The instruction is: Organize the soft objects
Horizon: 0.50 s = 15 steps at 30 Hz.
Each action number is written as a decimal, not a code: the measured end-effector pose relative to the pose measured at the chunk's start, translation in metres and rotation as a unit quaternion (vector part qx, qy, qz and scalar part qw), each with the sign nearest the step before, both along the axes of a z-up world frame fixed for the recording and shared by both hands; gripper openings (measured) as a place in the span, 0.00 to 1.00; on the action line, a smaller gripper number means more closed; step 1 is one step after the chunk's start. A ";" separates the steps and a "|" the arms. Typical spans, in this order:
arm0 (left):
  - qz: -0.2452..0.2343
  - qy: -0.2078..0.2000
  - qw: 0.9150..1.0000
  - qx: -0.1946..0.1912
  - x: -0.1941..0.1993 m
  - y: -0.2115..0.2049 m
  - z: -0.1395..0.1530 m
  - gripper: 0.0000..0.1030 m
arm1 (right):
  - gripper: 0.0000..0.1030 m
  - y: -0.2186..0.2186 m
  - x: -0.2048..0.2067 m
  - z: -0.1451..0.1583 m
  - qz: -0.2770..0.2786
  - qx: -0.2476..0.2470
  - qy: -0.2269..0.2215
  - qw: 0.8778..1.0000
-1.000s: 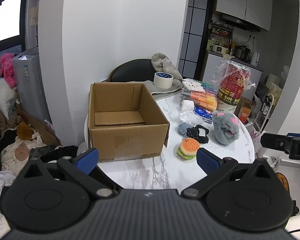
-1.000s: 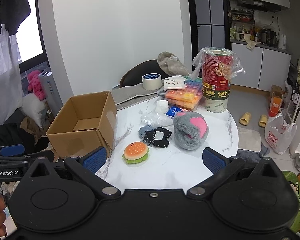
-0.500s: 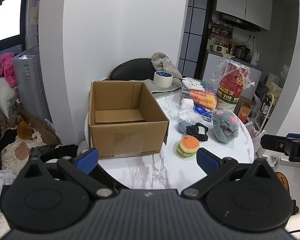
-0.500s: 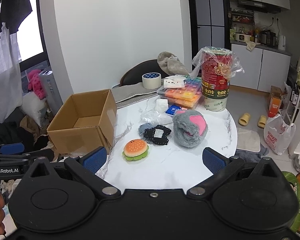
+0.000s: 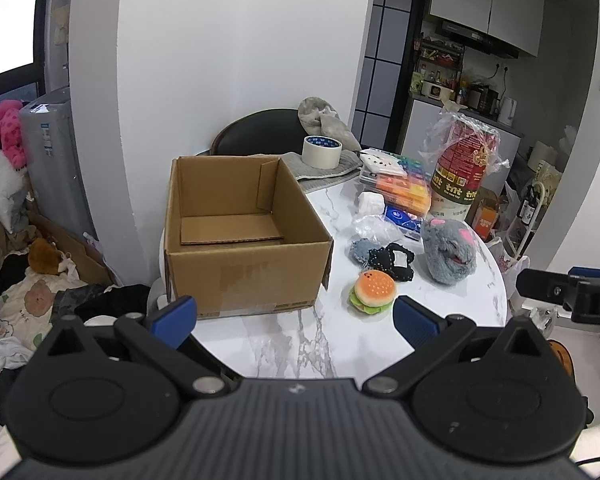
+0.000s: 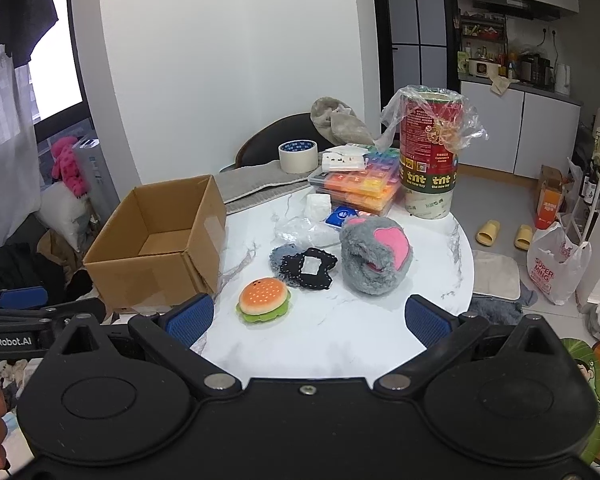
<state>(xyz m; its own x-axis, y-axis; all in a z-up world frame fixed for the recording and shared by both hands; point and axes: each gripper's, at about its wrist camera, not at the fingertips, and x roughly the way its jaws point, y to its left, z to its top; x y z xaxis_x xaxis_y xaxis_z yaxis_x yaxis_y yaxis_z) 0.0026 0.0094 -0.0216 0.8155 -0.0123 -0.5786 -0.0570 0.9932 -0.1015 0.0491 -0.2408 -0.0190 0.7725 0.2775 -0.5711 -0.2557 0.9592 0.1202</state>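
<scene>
Two hand-held grippers back off slightly, task not begun

Left hand-held gripper (image 5: 295,315) and right hand-held gripper (image 6: 309,314), both spread and empty, have drawn marginally back; burger plush (image 6: 264,299) lies at 11 o'clock, grey plush (image 6: 374,254) at 1, cardboard box (image 6: 156,246) at 10 on the surface (image 6: 340,332).

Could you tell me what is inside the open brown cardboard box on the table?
The open brown cardboard box holds no toys or other items; only its folded bottom flaps show. The near inner corner is hidden behind its front wall.
</scene>
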 end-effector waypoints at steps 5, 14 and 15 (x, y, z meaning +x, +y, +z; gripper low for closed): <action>-0.008 0.003 1.000 -0.006 0.011 0.000 0.000 1.00 | 1.00 -0.002 0.011 -0.002 0.001 0.005 0.010 1.000; -0.033 0.026 0.999 -0.012 0.036 -0.009 -0.015 1.00 | 1.00 -0.008 0.038 -0.019 0.013 0.008 0.022 1.000; -0.033 0.030 0.999 -0.012 0.039 -0.010 -0.017 1.00 | 1.00 -0.010 0.041 -0.021 0.013 0.013 0.025 1.000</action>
<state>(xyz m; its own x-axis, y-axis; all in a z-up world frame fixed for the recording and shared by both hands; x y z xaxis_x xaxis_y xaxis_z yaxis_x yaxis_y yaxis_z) 0.0417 -0.0003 -0.0389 0.7769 -0.0797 -0.6246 0.0028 0.9924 -0.1232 0.0905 -0.2510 -0.0400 0.7358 0.3118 -0.6012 -0.2729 0.9489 0.1582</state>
